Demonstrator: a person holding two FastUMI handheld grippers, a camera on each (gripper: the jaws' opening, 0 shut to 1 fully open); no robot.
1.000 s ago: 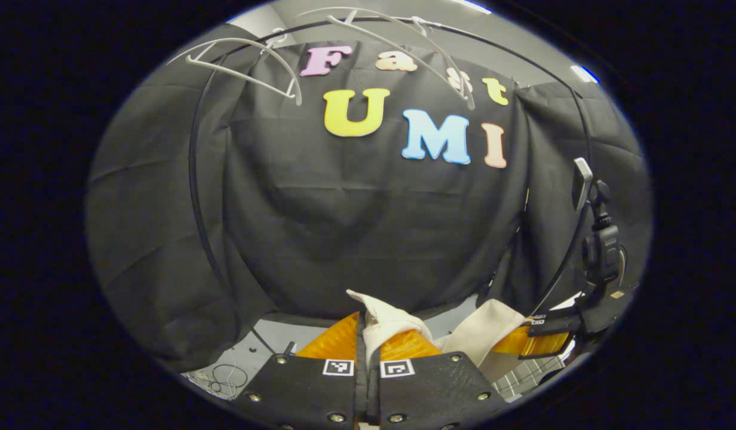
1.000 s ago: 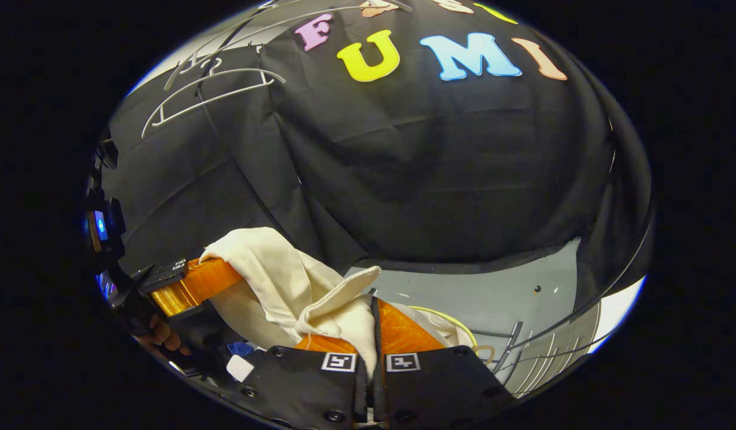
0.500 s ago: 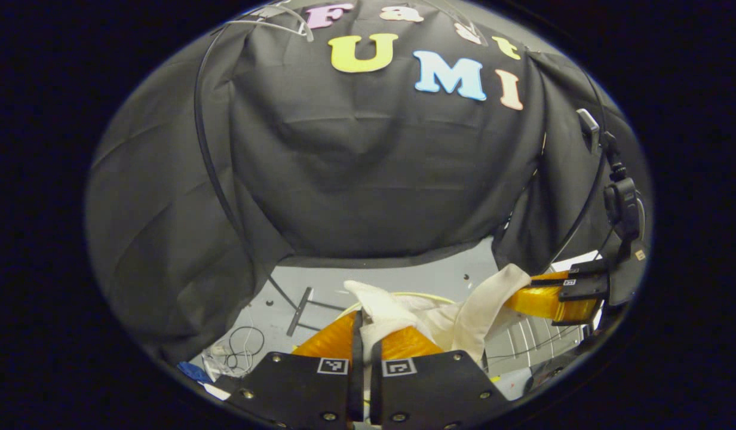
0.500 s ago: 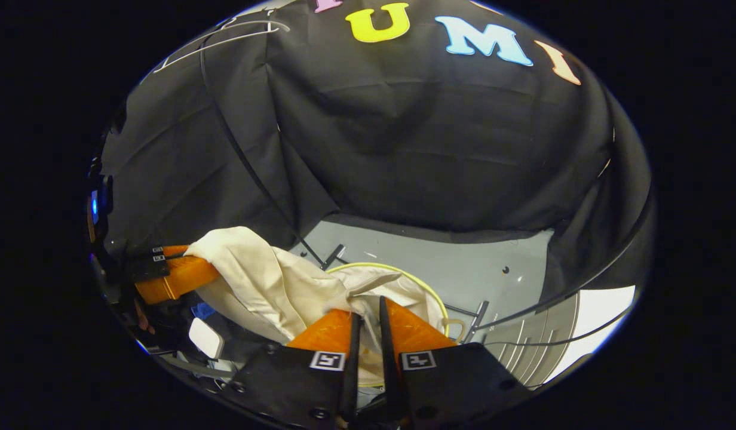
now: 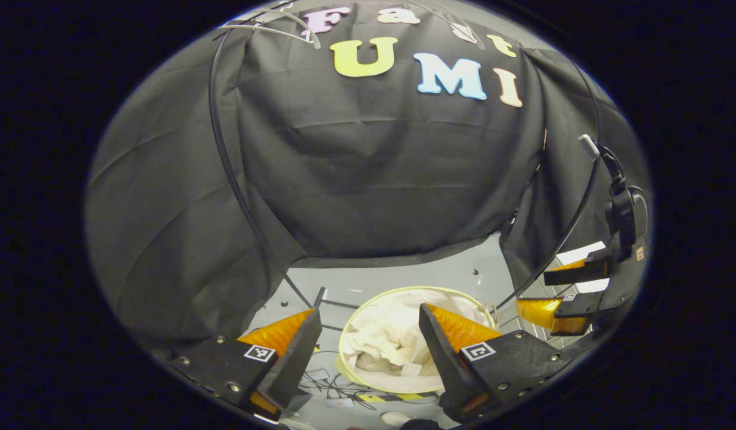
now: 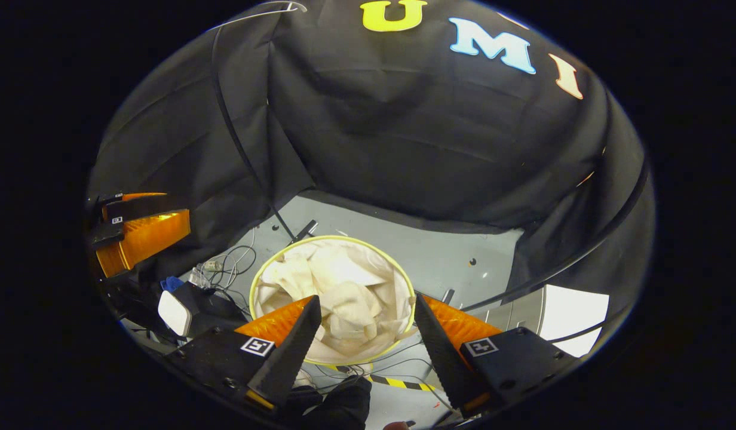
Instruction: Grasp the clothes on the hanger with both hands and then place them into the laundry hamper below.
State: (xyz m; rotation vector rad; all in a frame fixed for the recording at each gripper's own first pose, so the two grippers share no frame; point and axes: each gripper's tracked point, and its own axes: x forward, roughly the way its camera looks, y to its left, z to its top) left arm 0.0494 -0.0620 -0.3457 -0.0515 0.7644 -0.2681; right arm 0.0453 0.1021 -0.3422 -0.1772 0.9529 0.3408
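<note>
Left gripper view: your left gripper (image 5: pixel 368 331) and right gripper (image 6: pixel 363 325) both hang spread wide, holding nothing, above the laundry hamper (image 6: pixel 255 280), with the cream clothes (image 6: pixel 344 301) crumpled inside it.

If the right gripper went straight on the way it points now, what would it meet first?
Probably the clothes lying in the hamper: they sit between the open fingers of the right gripper, with nothing visible in between. Depth is hard to judge.
</note>
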